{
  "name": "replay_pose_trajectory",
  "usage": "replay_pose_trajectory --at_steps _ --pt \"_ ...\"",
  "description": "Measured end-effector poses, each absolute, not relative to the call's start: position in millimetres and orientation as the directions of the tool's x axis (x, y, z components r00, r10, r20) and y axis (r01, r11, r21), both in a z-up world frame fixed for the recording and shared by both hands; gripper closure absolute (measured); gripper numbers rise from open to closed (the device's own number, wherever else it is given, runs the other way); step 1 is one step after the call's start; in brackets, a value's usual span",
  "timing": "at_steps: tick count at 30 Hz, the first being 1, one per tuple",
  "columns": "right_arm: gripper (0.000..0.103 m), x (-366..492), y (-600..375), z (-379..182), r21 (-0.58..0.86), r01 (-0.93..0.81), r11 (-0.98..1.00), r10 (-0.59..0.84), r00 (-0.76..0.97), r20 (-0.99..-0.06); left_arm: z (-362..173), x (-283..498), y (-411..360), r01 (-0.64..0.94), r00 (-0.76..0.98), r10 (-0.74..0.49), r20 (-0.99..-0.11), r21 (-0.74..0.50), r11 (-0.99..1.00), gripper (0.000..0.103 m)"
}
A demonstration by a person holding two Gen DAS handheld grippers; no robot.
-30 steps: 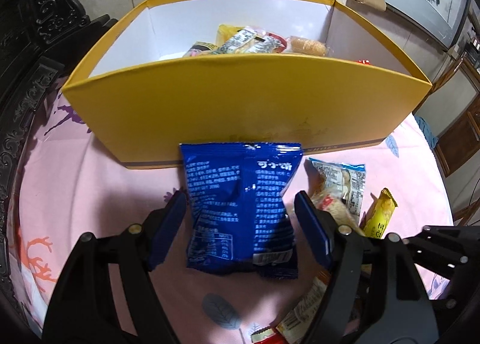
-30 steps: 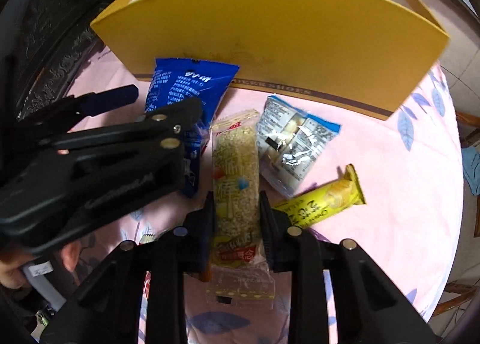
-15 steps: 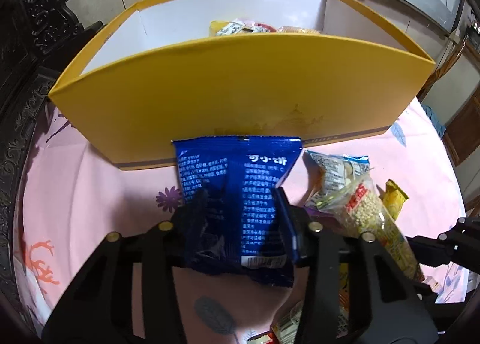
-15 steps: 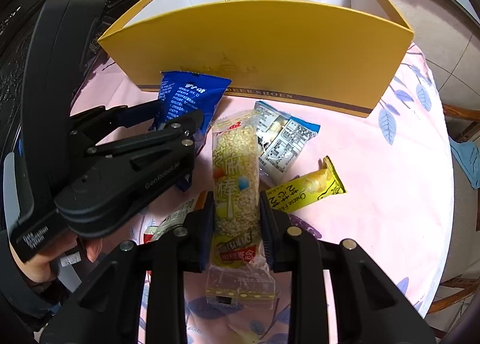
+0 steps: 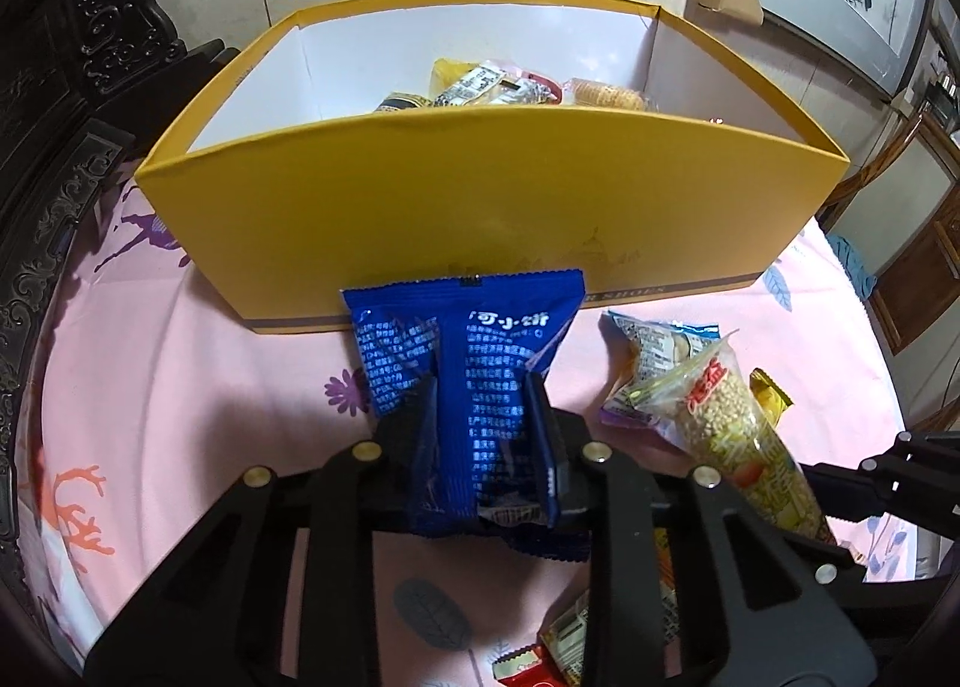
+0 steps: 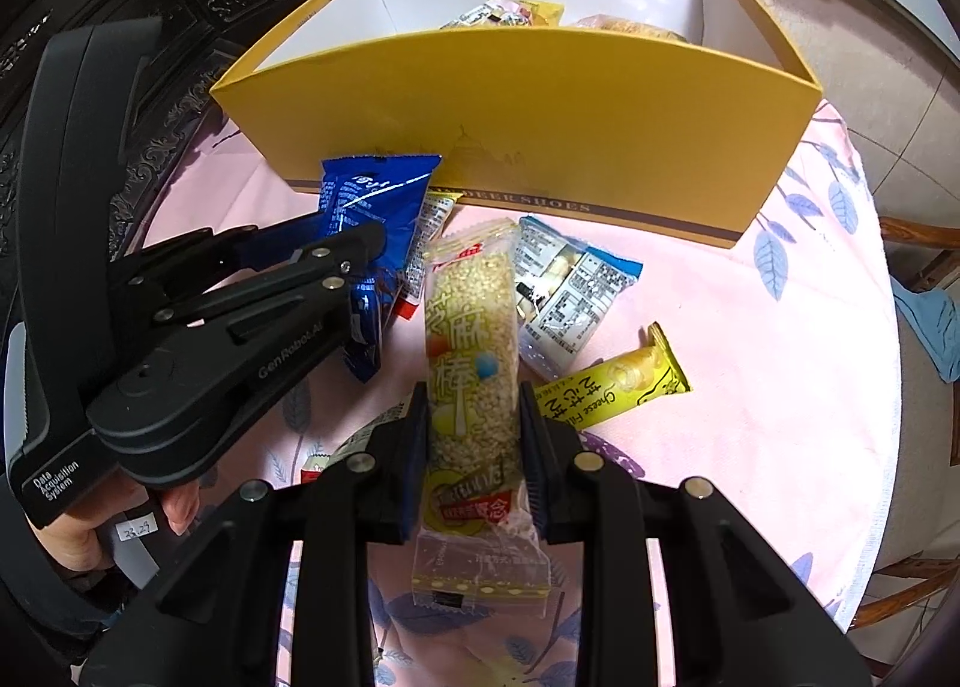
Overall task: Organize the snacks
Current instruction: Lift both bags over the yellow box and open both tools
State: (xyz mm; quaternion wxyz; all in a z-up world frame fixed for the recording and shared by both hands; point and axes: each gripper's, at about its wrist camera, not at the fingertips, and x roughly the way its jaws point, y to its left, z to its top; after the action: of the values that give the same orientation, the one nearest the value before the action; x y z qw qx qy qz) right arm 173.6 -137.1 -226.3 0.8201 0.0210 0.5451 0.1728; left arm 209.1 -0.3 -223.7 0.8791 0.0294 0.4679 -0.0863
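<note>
Now clamped on blue packet by left gripper, lifted alongside sesame bar pinched in right gripper; ready, seemingly, for yellow box.

The yellow box stood as the main barrier, its tall front wall rising straight ahead of both grippers, so the only way in was over its open top. Inside, snack packets filled the middle of the floor toward the back wall, while the part behind the left wall showed bare white. In front of the box, a white-and-blue packet and a yellow bar cluttered the pink tablecloth. Right of those, the cloth lay open. Left of the box, a dark carved chair closed off that side.
</note>
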Motion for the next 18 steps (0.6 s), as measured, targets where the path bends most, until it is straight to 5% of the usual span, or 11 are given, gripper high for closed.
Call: replay_pose_trajectory --at_steps 18 --pt "0.075 166.0 -139.5 -212.3 0.214 -0.257 0.942 0.3 0.367 -0.88 -211.7 202.7 9.1 0.154 0.567 -0.131 -0.814 -0.051 0.987 0.077"
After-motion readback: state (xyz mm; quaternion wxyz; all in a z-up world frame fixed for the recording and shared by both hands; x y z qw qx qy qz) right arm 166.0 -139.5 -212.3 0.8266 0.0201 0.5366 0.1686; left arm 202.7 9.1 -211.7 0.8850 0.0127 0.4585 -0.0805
